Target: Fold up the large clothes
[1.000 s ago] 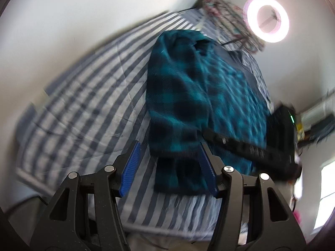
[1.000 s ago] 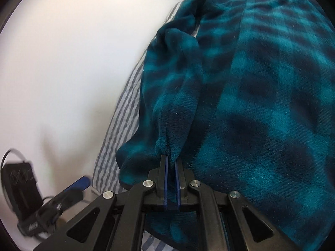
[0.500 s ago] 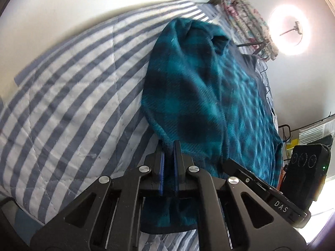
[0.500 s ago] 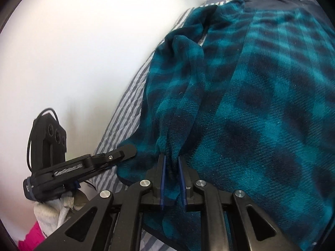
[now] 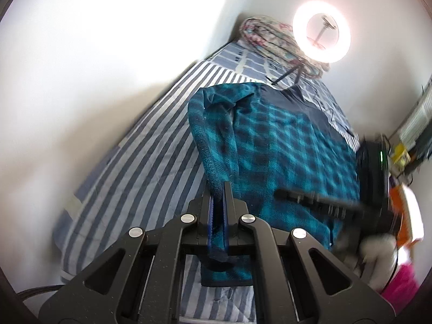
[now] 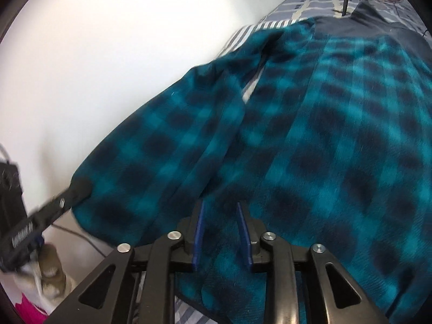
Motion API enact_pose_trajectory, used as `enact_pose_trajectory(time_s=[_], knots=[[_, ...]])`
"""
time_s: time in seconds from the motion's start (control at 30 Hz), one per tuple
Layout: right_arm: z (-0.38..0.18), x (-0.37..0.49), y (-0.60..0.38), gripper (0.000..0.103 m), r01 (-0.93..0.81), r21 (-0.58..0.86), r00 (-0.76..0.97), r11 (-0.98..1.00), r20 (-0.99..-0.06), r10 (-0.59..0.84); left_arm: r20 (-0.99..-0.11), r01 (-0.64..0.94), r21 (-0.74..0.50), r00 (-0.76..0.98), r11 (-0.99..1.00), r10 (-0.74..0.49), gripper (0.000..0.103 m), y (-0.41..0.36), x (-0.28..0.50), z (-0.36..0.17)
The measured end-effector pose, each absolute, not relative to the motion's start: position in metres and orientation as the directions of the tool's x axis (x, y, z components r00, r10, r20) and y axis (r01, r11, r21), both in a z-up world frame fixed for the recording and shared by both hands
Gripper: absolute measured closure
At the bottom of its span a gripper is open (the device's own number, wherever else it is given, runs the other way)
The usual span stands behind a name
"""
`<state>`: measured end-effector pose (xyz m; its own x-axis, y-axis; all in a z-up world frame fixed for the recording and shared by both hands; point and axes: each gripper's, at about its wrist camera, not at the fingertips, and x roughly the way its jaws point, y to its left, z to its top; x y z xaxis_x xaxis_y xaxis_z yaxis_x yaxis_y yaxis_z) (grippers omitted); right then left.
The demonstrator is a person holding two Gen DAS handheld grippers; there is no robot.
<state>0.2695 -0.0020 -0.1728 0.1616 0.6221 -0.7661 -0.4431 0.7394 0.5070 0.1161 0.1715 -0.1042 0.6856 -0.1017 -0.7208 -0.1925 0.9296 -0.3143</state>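
A teal and black plaid fleece shirt (image 5: 283,145) lies spread on a blue and white striped bed (image 5: 140,167). My left gripper (image 5: 218,189) is shut on the shirt's sleeve edge, which runs up from the jaws toward the collar end. In the right wrist view the shirt (image 6: 337,148) fills the frame. My right gripper (image 6: 220,210) is open with its jaws apart, fabric lying between and under them. The right gripper also shows in the left wrist view (image 5: 318,202) as a blurred black bar over the shirt's lower part.
A lit ring light (image 5: 321,36) on a stand and a rolled floral blanket (image 5: 272,40) are at the bed's far end. A white wall (image 5: 94,54) runs along the bed's left side. Pink cloth (image 5: 402,283) and clutter lie at the right.
My left gripper closed on the sleeve edge and has lifted and pulled it back. My right gripper, shut on the fabric before, has opened and let go.
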Motion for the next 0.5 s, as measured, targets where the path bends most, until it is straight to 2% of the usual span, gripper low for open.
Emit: enact_pose_trajectory(time_s=[0.2, 0.4, 0.5], knots=[[-0.142, 0.318, 0.011, 0.065, -0.445, 0.5, 0.186, 0.743, -0.76, 0.623, -0.704, -0.13, -0.317, 0.696, 0.94, -0.141, 0.1, 0.155, 0.116, -0.101], [-0.127, 0.37, 0.023, 0.065, -0.419, 0.487, 0.223, 0.767, -0.763, 0.606, -0.702, -0.062, -0.336, 0.682, 0.94, -0.206, 0.1, 0.139, 0.117, -0.102], [-0.123, 0.394, 0.036, 0.065, -0.422, 0.479, 0.227, 0.77, -0.766, 0.601, -0.711, -0.01, -0.305, 0.668, 0.952, -0.221, 0.1, 0.121, 0.118, -0.104]])
